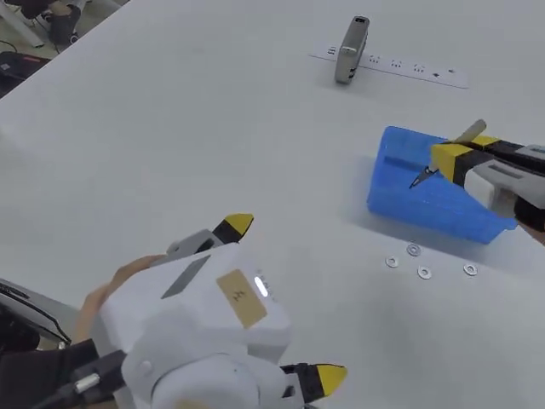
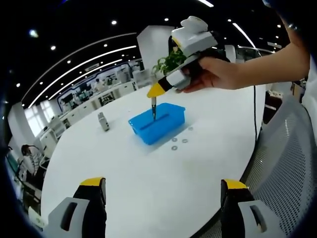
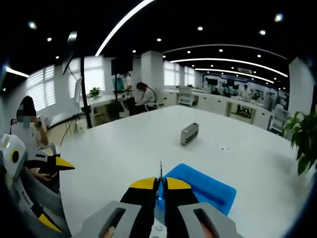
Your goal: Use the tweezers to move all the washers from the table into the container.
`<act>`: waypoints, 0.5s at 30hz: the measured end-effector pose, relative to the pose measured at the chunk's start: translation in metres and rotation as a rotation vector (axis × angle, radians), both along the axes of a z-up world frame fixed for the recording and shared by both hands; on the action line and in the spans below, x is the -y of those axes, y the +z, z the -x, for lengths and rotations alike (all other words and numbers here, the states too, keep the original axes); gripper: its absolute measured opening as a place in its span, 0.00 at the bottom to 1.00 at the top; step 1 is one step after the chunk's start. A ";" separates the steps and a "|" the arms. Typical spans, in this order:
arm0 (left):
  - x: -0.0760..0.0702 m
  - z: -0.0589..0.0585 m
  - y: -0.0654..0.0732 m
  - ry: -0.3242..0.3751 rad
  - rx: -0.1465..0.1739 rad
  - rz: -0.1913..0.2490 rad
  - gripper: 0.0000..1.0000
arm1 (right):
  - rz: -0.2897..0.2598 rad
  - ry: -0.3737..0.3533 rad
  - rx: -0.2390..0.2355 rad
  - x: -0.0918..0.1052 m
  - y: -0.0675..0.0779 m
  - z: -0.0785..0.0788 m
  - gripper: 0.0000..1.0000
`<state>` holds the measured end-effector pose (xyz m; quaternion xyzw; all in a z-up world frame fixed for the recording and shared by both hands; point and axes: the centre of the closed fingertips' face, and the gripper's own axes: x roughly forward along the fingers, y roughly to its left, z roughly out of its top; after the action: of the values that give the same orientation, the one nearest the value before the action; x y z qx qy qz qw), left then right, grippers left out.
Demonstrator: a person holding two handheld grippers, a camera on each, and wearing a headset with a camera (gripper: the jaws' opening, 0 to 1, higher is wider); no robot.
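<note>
**Head view.** One blue container point(image 1: 396, 183) sits at the right of the frame on the white table point(image 1: 213, 128). Its right end is covered by the right gripper point(image 1: 450, 159), which enters from the right edge and is partly cut off. This gripper's jaws are clamped on one pair of tweezers point(image 1: 423, 176), whose tips are over the container's inside. Four washers point(image 1: 413, 250) lie on the table just below the container, loosely grouped and apart from one another. The left gripper point(image 1: 283, 298) is at lower left with its jaws wide apart, gripping nothing, and its body is cut by the bottom edge. Open tabletop lies between the two grippers. One metal block point(image 1: 351, 49) stands at top centre on a white strip point(image 1: 400, 65).

**Left gripper view.** The left gripper point(image 2: 162, 184) has its two jaws far apart at the bottom. At upper centre a hand point(image 2: 218, 72) holds the right gripper point(image 2: 190, 44). The tweezers point(image 2: 153, 106) point down into the container point(image 2: 163, 126). The washers point(image 2: 174, 148) lie at the container's lower right, too small to count surely. The table's edge curves at lower right beside a mesh chair point(image 2: 287, 163).

**Right gripper view.** The right gripper point(image 3: 159, 184) has its jaws together on the tweezers point(image 3: 160, 171). The container point(image 3: 208, 191) is just right of them. The left gripper point(image 3: 29, 158) is cut off at the left edge.
</note>
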<state>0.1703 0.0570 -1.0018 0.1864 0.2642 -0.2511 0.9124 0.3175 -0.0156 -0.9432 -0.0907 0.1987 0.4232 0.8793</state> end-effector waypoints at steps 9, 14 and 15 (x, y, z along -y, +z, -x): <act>0.000 0.001 -0.004 -0.004 -0.016 -0.014 0.99 | 0.051 0.036 -0.099 0.003 -0.039 0.028 0.02; 0.000 0.001 -0.004 -0.005 -0.017 -0.015 0.99 | 0.085 0.056 -0.107 0.001 -0.055 0.030 0.02; 0.000 0.001 -0.004 -0.005 -0.018 -0.015 0.99 | 0.084 0.056 -0.111 0.001 -0.056 0.030 0.02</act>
<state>0.1693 0.0567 -1.0056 0.1915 0.2738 -0.2533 0.9079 0.2879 -0.0164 -0.9994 -0.1091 0.2622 0.4431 0.8503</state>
